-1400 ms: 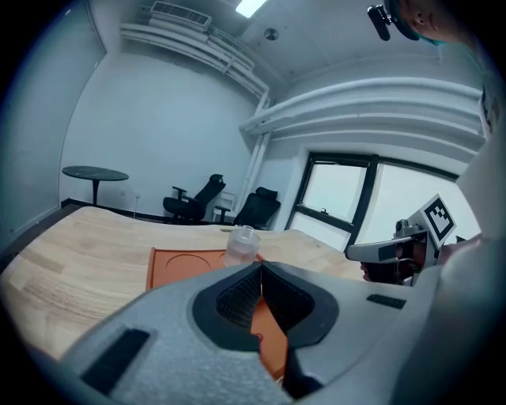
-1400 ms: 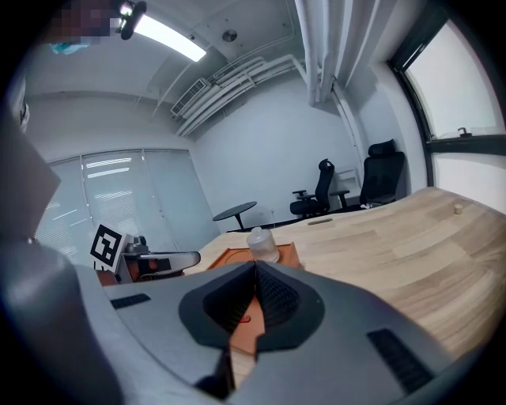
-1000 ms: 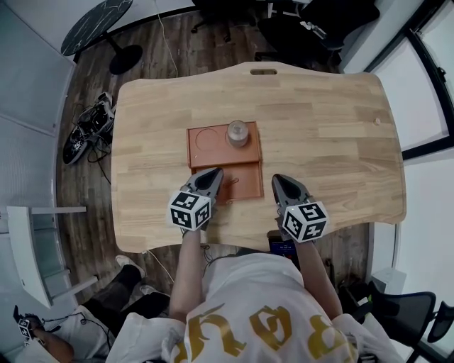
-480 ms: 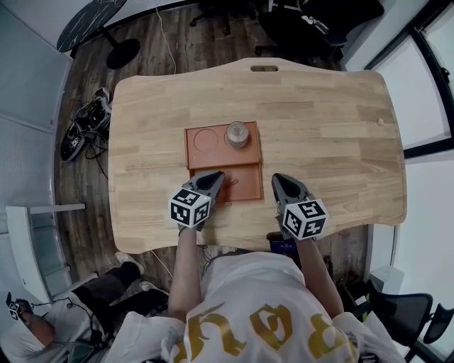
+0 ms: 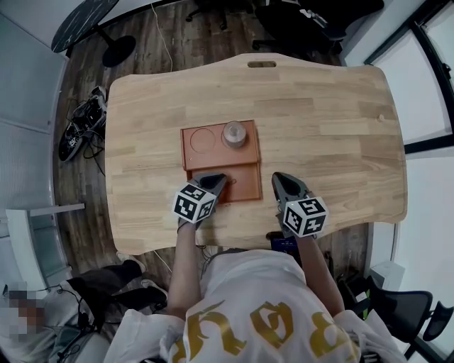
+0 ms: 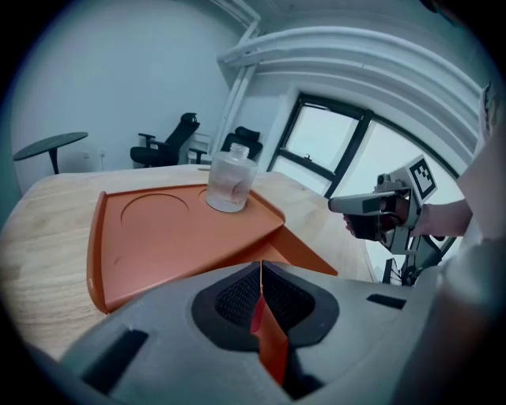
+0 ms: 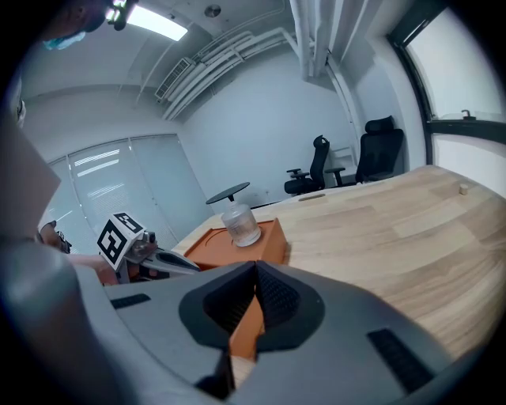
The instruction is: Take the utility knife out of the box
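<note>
The orange box (image 5: pixel 213 152) lies mid-table, with a round recess on its far half and a shallow near compartment. A clear jar (image 5: pixel 234 133) stands on the far half. A small thin item (image 5: pixel 231 183) lies in the near compartment; I cannot tell whether it is the knife. My left gripper (image 5: pixel 216 178) is shut and empty, its tip over the box's near left corner. The left gripper view shows the box (image 6: pixel 158 229) and jar (image 6: pixel 229 180) past the closed jaws (image 6: pixel 261 265). My right gripper (image 5: pixel 279 177), shut and empty, hovers just right of the box (image 7: pixel 213 245).
The wooden table (image 5: pixel 319 127) has a slot handle (image 5: pixel 262 64) at its far edge, and its near edge lies just under both grippers. Office chairs (image 5: pixel 312 21) stand beyond it. On the floor to the left are a round side table (image 5: pixel 78 21) and cables (image 5: pixel 81 124).
My left gripper has sunk and tipped further down toward the box's near compartment. The right gripper has dropped a little beside the box. Both stayed shut.
</note>
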